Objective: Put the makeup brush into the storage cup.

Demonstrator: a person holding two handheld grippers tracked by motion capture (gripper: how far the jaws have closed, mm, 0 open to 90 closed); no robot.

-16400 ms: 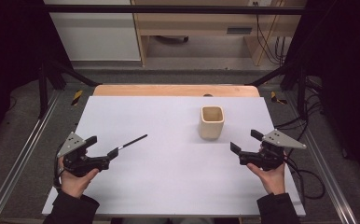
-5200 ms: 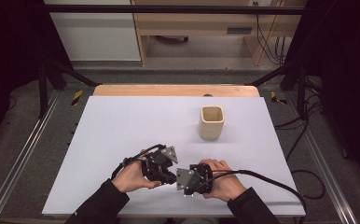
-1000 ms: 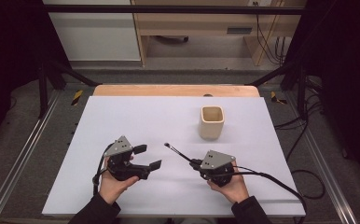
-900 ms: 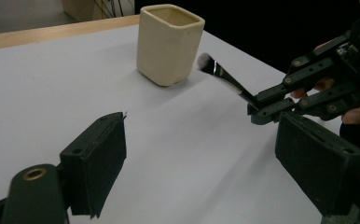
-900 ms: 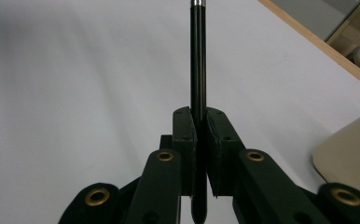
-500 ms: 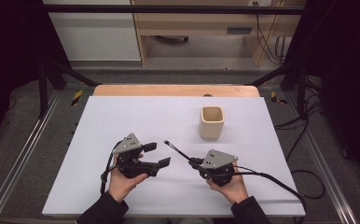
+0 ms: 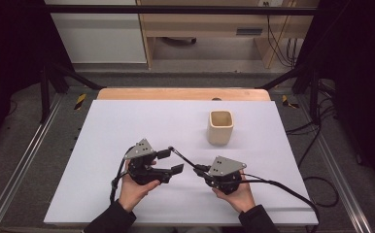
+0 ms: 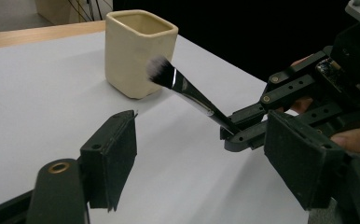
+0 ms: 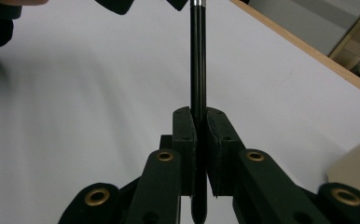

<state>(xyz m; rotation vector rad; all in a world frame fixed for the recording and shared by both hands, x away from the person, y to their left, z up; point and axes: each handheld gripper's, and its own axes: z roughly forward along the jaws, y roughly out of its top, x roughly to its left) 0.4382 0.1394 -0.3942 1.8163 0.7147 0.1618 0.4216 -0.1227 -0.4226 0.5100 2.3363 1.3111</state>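
High view: the left gripper (image 7: 170,161) sits near the front of the white table (image 7: 127,121), left of centre, held in the person's left hand (image 7: 134,189). Its jaws stand apart with nothing between them, and they have just been closing a little. Just to its right, the makeup brush (image 7: 181,158) slants up and to the left, its bristle tip close beside the left gripper's far jaw. In the left gripper view the brush (image 8: 187,91) hangs clear of the table, bristles in front of the cream cup (image 8: 138,51). The right gripper (image 7: 198,169) is clamped tight on the brush handle (image 9: 197,70), pads (image 9: 185,140) pressing both sides. Farther back and right, the cup (image 7: 220,127) stands upright, well apart from both grippers.
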